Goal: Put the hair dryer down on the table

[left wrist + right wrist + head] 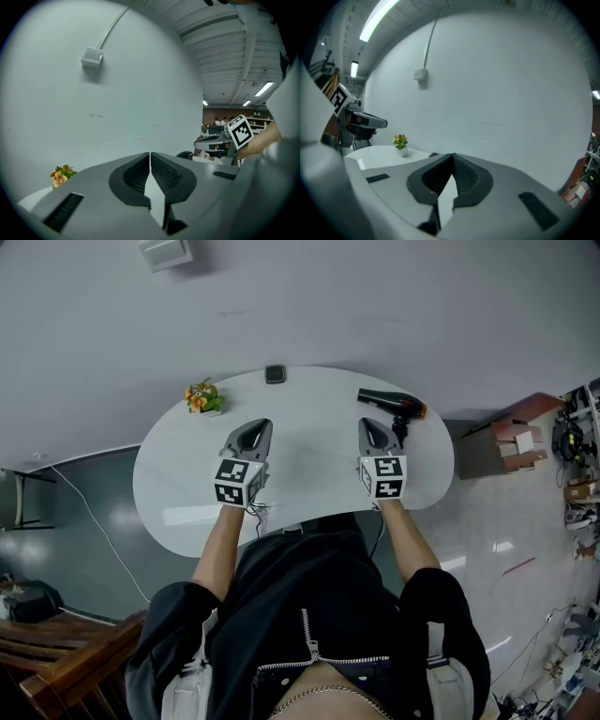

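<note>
A: On the bench [309, 460], at one o'clock of the right gripper [373, 424], the hair dryer [389, 402] lies flat.
B: Looks done. The left gripper [255, 426] and the right: jaws together, nothing between.

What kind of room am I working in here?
Probably a lab or workshop hall, not a home: a white oval table against a bare grey wall, brown cardboard boxes beside it, and cluttered equipment shelves at the right.
</note>
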Demonstrator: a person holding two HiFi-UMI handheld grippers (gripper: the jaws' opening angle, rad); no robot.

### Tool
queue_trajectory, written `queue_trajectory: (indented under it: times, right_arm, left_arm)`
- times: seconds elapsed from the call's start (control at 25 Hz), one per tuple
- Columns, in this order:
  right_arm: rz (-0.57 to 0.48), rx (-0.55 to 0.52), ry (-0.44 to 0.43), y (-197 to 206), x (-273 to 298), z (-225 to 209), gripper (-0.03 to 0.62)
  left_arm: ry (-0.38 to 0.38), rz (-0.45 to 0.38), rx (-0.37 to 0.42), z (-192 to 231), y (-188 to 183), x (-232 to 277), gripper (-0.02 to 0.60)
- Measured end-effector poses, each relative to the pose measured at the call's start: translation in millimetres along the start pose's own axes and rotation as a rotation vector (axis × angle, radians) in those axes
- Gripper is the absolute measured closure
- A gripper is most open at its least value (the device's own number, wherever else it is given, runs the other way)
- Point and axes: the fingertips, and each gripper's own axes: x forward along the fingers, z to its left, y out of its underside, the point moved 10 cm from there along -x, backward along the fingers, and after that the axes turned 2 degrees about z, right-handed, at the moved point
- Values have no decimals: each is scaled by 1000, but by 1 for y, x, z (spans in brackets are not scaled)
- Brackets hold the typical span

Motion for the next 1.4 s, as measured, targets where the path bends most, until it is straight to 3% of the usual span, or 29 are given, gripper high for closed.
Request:
queue_trajectory:
  times: [0.44, 1.4]
  right_arm:
    - [-170, 46, -80, -46, -35, 24, 591]
    - [-160, 63, -101, -39, -37, 35, 589]
  left_arm:
    - [7, -41, 34, -11, -12, -9, 555]
    - [6, -27, 20, -4, -4, -16, 555]
